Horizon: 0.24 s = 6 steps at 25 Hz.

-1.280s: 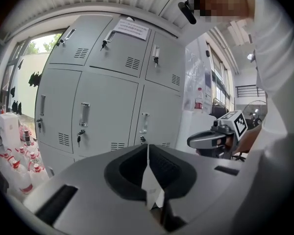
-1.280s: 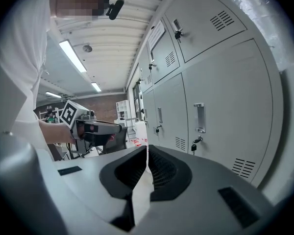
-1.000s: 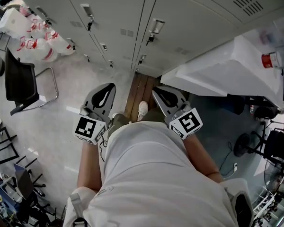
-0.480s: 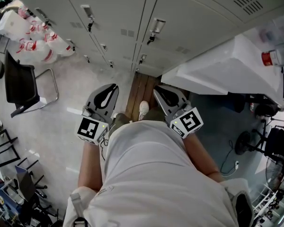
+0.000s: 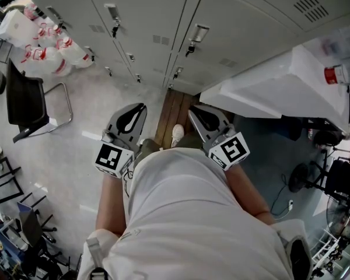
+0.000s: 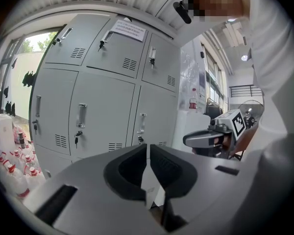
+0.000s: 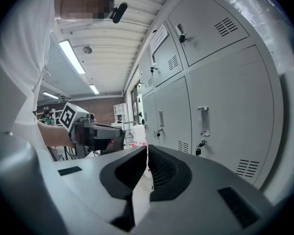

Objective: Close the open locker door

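A wall of grey lockers [image 5: 239, 28] stands in front of me, and every door in view looks closed, each with a handle [image 5: 198, 34] and a key lock. I hold both grippers low by my waist, an arm's length short of the doors. My left gripper [image 5: 137, 107] is shut with nothing between its pads. My right gripper [image 5: 194, 112] is shut and empty too. The left gripper view looks over the left gripper [image 6: 148, 147] at the locker doors [image 6: 100, 111]. The right gripper view looks past the right gripper [image 7: 147, 150] at a lower door [image 7: 225, 106].
A black chair [image 5: 23, 101] and several red-capped white bottles [image 5: 46, 45] are at the left by the lockers. At the right stands a white plastic-covered table [image 5: 280, 92], and a fan [image 5: 344, 214] is low on the right. A wooden strip [image 5: 170, 112] lies by my foot.
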### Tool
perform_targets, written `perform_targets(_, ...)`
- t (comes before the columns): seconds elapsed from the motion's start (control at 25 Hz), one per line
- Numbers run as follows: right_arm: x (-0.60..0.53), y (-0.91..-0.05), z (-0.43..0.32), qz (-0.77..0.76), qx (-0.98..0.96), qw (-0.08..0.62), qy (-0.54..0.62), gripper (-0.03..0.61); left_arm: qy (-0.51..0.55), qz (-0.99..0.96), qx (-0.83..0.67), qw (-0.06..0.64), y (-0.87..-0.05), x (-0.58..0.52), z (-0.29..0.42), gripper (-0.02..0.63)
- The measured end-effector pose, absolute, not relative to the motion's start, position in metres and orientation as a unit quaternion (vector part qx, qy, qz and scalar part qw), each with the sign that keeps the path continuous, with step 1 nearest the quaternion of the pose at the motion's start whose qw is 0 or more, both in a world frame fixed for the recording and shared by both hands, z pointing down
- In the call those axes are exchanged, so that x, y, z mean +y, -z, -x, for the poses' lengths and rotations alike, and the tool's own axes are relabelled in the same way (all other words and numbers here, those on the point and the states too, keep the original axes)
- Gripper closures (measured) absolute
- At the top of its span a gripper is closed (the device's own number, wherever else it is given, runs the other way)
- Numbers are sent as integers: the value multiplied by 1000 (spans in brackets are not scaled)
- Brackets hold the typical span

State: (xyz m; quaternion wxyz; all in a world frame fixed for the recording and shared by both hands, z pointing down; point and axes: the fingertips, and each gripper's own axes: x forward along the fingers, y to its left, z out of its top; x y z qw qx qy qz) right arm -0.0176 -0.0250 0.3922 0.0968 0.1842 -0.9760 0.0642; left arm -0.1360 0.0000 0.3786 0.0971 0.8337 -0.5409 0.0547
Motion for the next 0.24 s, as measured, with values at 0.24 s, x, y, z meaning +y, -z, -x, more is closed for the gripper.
perform_targets(0.24, -23, -394, 20, -185, -975, 98, -70, 558, -60, -832, -543, 100, -380, 3, 140, 603)
